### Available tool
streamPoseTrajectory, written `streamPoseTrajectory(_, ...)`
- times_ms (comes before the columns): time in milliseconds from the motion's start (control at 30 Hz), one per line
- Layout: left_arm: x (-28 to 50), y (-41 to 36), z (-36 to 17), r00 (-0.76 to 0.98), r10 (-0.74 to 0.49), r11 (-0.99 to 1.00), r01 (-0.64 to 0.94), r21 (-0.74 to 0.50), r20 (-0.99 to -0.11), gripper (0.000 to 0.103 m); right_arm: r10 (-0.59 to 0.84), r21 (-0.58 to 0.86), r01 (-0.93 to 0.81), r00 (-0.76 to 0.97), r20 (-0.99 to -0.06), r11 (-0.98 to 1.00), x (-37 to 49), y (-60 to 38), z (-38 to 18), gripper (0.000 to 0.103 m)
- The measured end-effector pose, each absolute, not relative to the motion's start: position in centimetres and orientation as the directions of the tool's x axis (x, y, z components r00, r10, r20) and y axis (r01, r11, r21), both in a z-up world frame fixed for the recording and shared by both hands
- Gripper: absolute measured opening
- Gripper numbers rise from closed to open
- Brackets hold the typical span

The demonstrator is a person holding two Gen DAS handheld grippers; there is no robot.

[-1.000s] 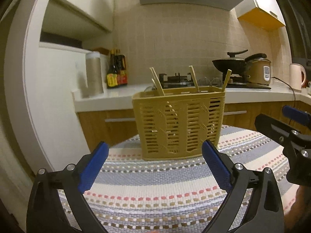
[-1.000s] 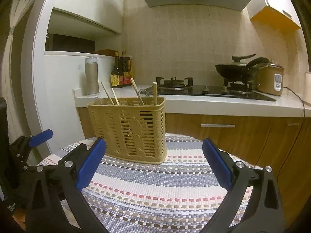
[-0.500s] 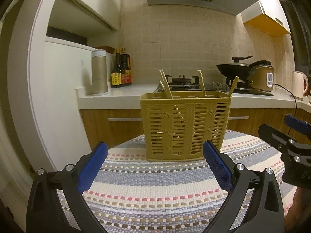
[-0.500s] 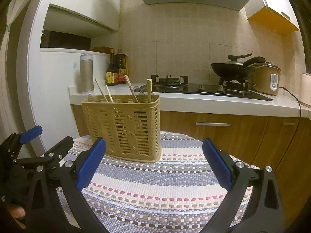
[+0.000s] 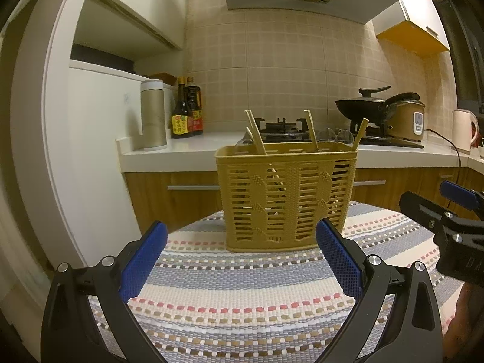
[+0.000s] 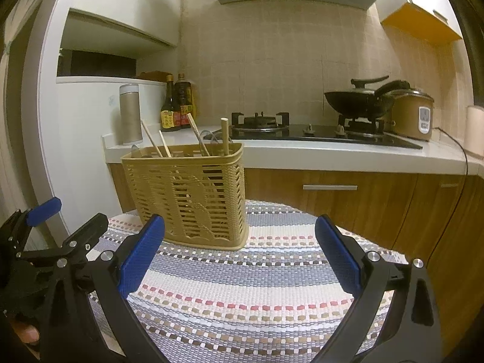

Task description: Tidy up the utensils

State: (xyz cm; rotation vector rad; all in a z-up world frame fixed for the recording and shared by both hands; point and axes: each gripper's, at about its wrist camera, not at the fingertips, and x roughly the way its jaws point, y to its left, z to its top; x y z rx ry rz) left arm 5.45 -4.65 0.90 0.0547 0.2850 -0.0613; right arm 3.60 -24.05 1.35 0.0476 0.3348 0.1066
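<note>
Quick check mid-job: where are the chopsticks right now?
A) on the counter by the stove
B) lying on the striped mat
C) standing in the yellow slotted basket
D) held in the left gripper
C: the chopsticks stick up out of the yellow slotted basket, and both grippers are open and empty.

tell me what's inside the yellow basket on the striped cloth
Wooden chopsticks lean out of the basket, and rounded spoon-like metal shapes show above its rim. Through the slats only slivers appear; the lower ends and any dividers are hidden.
</note>
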Motion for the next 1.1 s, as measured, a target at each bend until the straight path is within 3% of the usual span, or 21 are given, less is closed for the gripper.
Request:
streamPoseTrajectory(200, 5.6, -4.7, 0.8, 0.954, -0.052, 0.997, 0.068, 0.046, -0.294, 0.095, 0.124, 0.114, -0.089, 0.927, -0.353, 0.989, 4.3, -25.0, 1.2, 0.095)
streamPoseTrajectory(1100, 5.8, -4.5, 0.6, 0.952, -0.061, 0.996, 0.077, 0.04, -0.301, 0.095, 0.122, 0.065, -0.105, 0.921, -0.371, 0.992, 4.3, -24.0, 0.8, 0.095)
